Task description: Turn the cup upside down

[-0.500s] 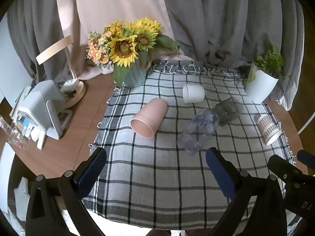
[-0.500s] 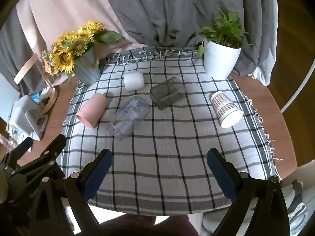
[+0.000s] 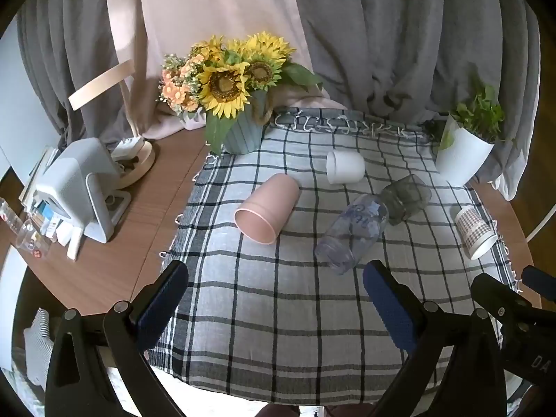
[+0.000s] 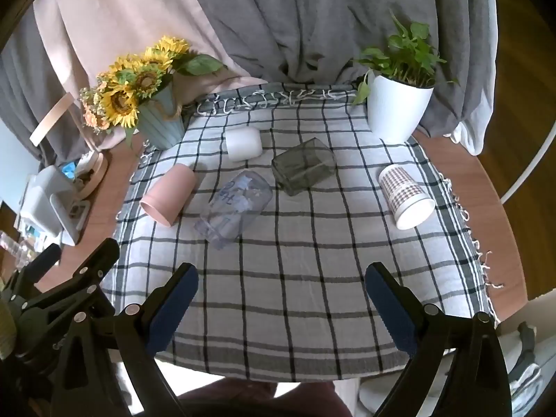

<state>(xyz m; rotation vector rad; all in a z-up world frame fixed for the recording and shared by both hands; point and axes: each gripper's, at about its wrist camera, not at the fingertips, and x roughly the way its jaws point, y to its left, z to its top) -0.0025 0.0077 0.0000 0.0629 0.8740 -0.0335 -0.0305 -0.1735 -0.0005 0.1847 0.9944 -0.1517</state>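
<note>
Several cups lie on their sides on a checked cloth [image 3: 278, 305]: a pink cup [image 3: 267, 208] [image 4: 170, 194], a white cup [image 3: 345, 166] [image 4: 243, 145], a clear printed glass [image 3: 354, 232] [image 4: 234, 208], a dark square glass [image 3: 406, 198] [image 4: 304, 166] and a checked paper cup [image 3: 474, 231] [image 4: 405, 196]. My left gripper [image 3: 276, 299] is open and empty above the cloth's near edge, short of the pink cup. My right gripper [image 4: 281, 299] is open and empty above the near edge, short of the clear glass. The left gripper shows at the lower left of the right wrist view [image 4: 62, 292].
A sunflower vase [image 3: 239, 104] [image 4: 156, 111] stands at the cloth's far left corner, a white potted plant [image 3: 465, 146] [image 4: 399, 100] at the far right. A grey device [image 3: 80, 187] and clutter sit on the wooden table [image 3: 114, 260] to the left. Curtains hang behind.
Both grippers have shifted very slightly; the view is almost the same. No cup has moved.
</note>
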